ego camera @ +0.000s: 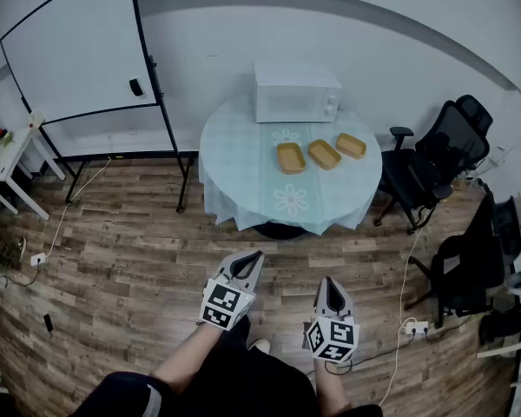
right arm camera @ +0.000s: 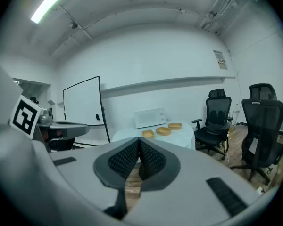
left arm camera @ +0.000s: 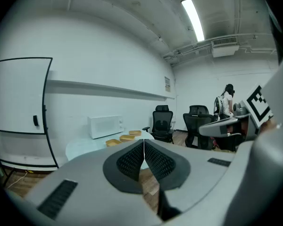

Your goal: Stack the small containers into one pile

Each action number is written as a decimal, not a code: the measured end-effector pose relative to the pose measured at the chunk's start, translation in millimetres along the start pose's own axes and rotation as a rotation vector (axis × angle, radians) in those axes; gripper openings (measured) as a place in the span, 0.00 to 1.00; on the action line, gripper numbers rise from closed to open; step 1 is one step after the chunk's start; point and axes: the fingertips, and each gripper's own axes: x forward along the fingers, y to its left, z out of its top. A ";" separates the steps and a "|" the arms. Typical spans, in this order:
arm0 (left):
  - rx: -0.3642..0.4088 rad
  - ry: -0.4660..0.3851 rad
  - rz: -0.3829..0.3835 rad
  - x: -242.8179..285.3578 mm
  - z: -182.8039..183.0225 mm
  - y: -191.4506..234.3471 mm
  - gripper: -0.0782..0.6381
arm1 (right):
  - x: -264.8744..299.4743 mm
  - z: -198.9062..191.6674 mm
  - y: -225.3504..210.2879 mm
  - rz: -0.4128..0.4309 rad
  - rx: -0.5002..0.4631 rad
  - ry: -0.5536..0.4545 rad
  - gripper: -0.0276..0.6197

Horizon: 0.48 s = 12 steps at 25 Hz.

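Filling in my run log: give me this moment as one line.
stage: stacking not begun | left gripper: shut, empty | right gripper: shut, empty | containers: three, unstacked, in a row on table

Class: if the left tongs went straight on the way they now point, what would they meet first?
The left tongs, shut and empty, would most likely meet the cloth-draped near edge of the round table; nothing shows in between, though depth is uncertain.
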 end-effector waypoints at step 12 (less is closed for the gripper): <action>-0.010 0.001 -0.016 6.0 0.7 0.1 0.13 | 4.3 1.8 -5.6 -0.027 -0.004 0.007 0.08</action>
